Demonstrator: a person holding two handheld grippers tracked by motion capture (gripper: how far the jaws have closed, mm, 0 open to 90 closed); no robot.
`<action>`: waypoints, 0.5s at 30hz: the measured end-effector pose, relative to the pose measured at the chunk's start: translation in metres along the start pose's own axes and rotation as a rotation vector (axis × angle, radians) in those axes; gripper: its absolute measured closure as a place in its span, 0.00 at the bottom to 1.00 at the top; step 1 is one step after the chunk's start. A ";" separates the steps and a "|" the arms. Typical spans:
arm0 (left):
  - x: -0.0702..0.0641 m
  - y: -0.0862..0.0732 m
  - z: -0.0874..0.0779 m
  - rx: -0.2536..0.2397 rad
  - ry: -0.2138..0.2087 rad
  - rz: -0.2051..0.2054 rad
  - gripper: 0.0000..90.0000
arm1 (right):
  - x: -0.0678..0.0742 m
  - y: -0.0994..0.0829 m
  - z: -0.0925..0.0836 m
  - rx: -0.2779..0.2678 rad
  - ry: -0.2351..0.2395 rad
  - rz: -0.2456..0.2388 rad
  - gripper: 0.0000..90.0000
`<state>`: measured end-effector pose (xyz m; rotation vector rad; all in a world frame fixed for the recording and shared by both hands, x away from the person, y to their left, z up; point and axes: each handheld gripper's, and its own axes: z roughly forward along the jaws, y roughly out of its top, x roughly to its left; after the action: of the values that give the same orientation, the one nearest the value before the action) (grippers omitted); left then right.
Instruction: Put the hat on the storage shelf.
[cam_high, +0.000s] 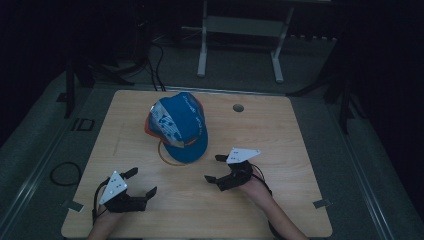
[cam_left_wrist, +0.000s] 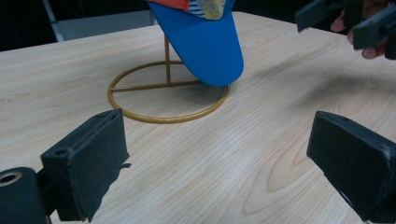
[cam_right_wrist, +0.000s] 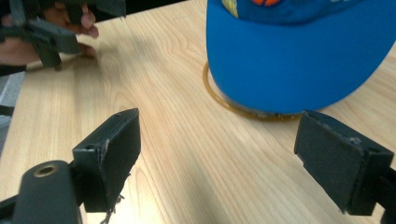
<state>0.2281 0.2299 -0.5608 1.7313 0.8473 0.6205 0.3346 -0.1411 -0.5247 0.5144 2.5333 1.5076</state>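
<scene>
Pale wooden table (cam_high: 300, 200), round cable hole (cam_high: 238, 107) near its far edge, gold wire stand (cam_left_wrist: 140, 100) resting mid-table

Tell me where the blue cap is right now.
In the high view, the blue cap sits on a gold wire stand near the table's middle, beyond both grippers and closer to the right gripper.
</scene>
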 end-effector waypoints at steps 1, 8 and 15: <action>0.000 0.000 0.000 -0.001 0.000 -0.003 0.06 | 0.000 -0.002 0.000 0.005 -0.003 -0.003 0.16; 0.000 -0.001 0.000 -0.003 -0.005 -0.005 0.06 | -0.003 -0.021 -0.006 0.045 -0.023 0.007 0.16; 0.001 -0.001 0.000 -0.001 -0.005 -0.010 0.06 | -0.008 -0.037 -0.020 0.060 -0.059 0.027 0.16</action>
<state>0.2287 0.2312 -0.5622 1.7262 0.8524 0.6096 0.3284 -0.1763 -0.5480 0.5942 2.5433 1.4070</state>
